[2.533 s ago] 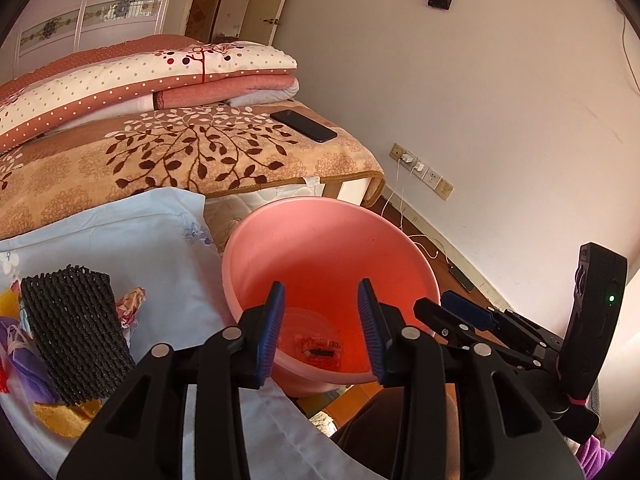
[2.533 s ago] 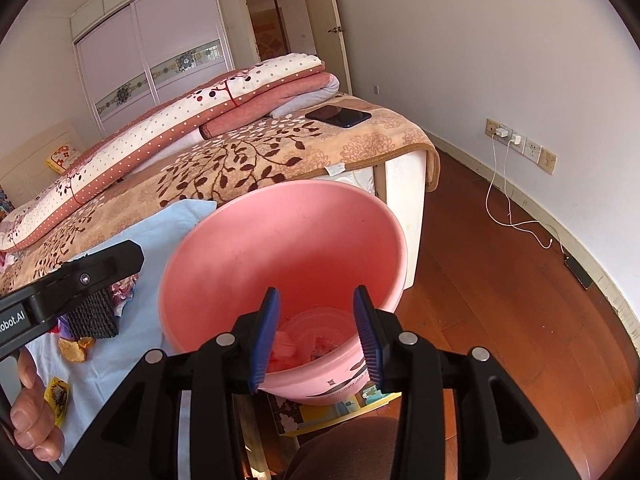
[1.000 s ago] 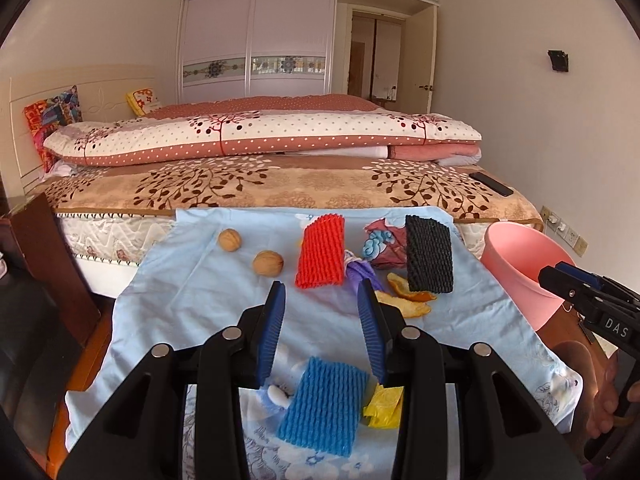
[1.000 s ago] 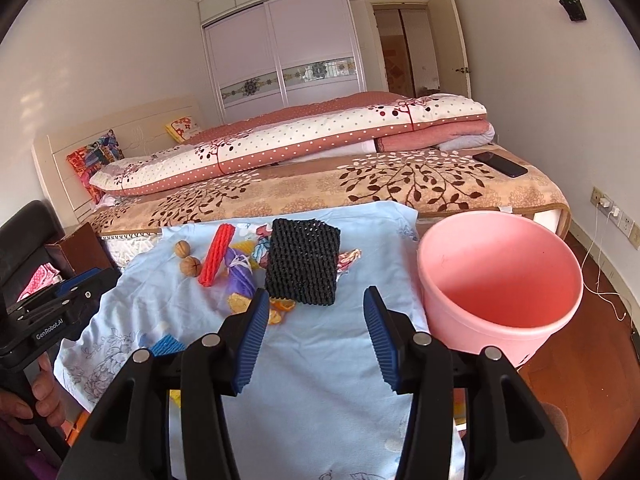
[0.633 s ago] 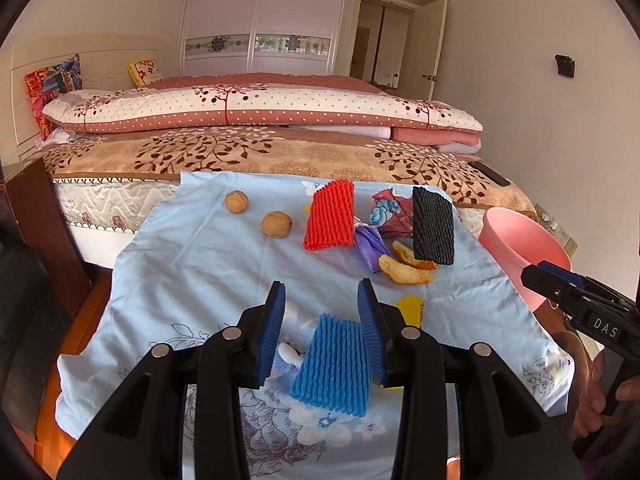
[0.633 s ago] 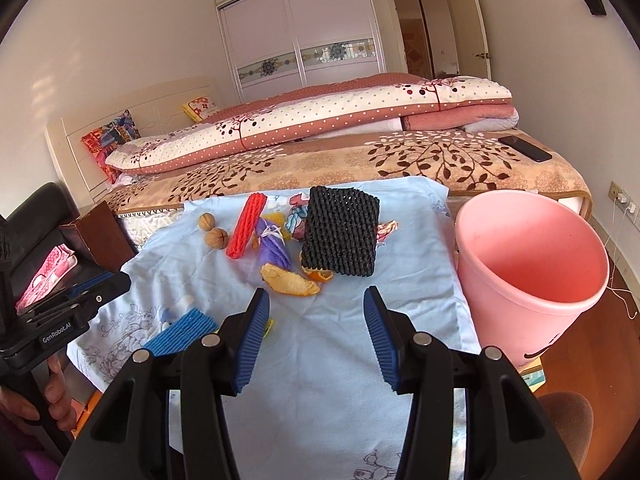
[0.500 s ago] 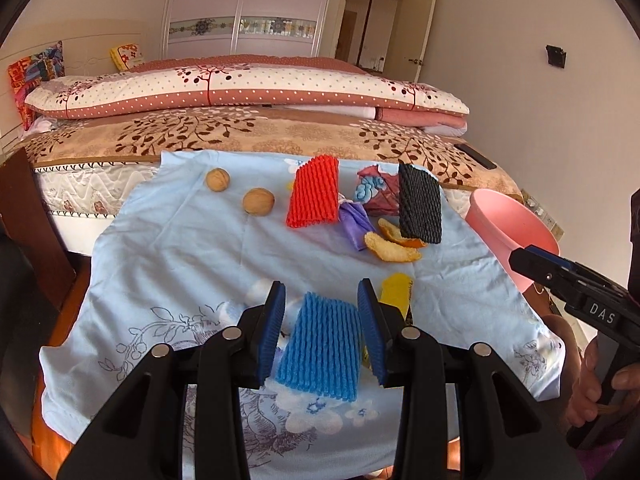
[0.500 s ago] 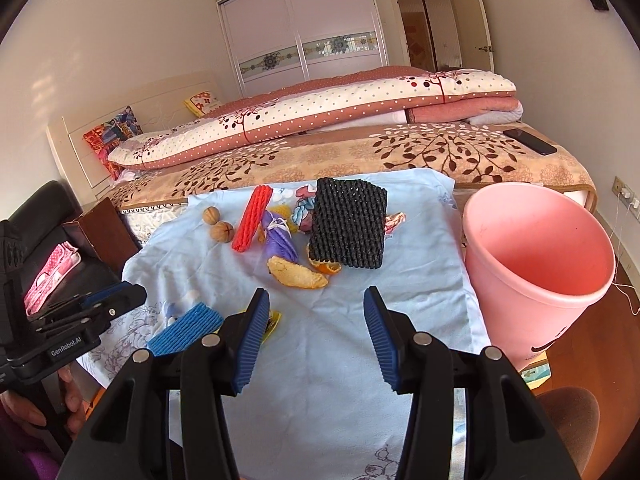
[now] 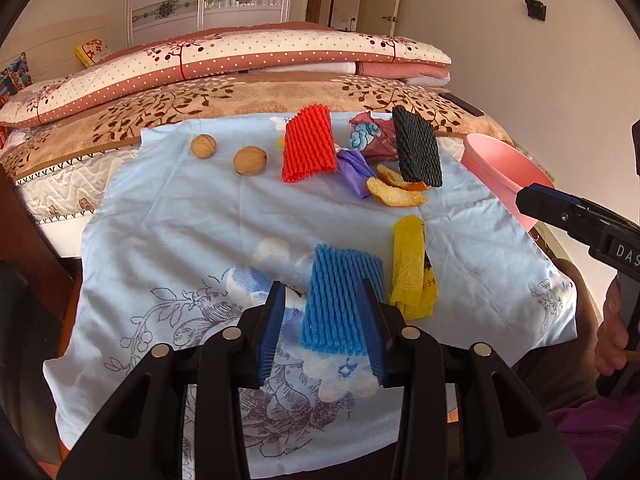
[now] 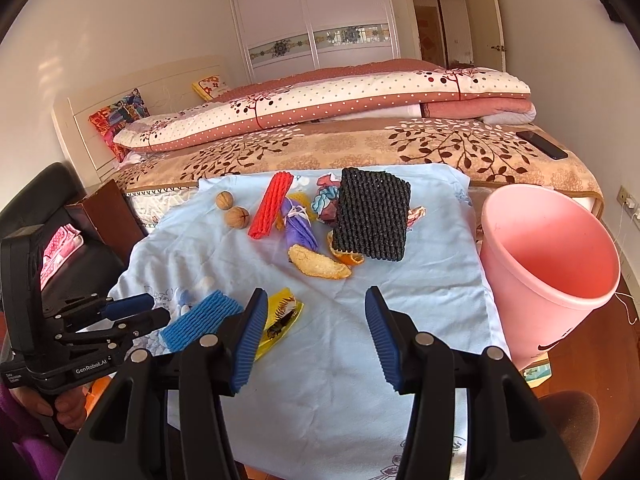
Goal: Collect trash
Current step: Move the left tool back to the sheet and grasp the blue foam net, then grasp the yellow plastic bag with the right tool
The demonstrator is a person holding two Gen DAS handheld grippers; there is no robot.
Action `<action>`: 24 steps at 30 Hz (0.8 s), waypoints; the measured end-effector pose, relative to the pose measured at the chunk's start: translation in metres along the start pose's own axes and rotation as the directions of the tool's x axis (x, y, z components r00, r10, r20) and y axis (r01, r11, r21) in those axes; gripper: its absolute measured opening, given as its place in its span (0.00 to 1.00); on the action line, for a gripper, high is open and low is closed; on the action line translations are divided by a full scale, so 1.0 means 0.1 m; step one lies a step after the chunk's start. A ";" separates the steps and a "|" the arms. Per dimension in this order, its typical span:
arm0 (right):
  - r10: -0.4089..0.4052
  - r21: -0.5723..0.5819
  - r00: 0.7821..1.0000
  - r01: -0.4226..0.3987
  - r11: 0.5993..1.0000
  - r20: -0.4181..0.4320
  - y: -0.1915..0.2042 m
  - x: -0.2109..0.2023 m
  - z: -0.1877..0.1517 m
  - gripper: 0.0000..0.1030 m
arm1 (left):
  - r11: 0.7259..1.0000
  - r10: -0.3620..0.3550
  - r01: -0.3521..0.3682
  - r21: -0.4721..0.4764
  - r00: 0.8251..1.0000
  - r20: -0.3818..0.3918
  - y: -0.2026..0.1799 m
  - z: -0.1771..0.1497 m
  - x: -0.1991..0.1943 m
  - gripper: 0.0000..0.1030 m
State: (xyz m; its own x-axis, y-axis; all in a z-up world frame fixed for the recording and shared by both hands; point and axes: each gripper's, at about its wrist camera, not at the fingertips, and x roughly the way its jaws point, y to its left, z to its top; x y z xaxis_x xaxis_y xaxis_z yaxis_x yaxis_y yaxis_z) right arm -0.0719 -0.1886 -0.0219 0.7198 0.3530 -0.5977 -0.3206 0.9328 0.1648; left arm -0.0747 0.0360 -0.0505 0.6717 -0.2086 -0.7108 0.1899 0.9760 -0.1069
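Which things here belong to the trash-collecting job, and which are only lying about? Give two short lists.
Belong to the job:
blue foam net
red foam net
black foam net
yellow wrapper
orange peel
pink bucket

Lying about:
phone
folded quilt
The two walnuts could be either.

Blue foam net (image 9: 340,300), pink bucket (image 10: 560,264)

3 foam nets (image 9: 343,300), 2 walnuts (image 9: 249,161).

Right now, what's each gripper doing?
Left gripper: open, straddling the blue foam net, not clamped.
Right gripper: open, empty.
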 end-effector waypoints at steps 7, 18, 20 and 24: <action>0.033 -0.011 0.996 -0.034 0.999 -0.083 0.09 0.16 0.05 0.49 | 1.000 -0.029 0.030 0.010 0.996 -0.087 0.06 -0.08 0.20 0.37; 0.145 0.101 0.955 -0.122 0.987 -0.260 0.18 0.52 0.02 0.55 | 0.993 -0.115 0.112 -0.039 0.991 -0.065 0.18 -0.14 0.19 0.06; 0.150 0.098 0.943 -0.126 0.987 -0.298 0.25 0.61 -0.01 0.56 | 0.992 -0.116 0.113 -0.048 0.992 -0.045 0.21 -0.13 0.15 0.06; 0.152 0.093 0.920 -0.126 0.988 -0.361 0.36 0.77 -0.06 0.56 | 0.991 -0.111 0.111 -0.076 0.994 0.000 0.29 -0.12 0.08 0.06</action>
State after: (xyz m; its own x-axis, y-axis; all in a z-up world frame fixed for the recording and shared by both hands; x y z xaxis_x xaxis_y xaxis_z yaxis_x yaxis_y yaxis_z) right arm -0.0319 -0.1280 -0.0660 0.3916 0.4401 -0.8081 -0.3505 0.8834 0.3112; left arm -0.0727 0.0638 -0.0676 0.6468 -0.3158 -0.6942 0.2083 0.9488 -0.2375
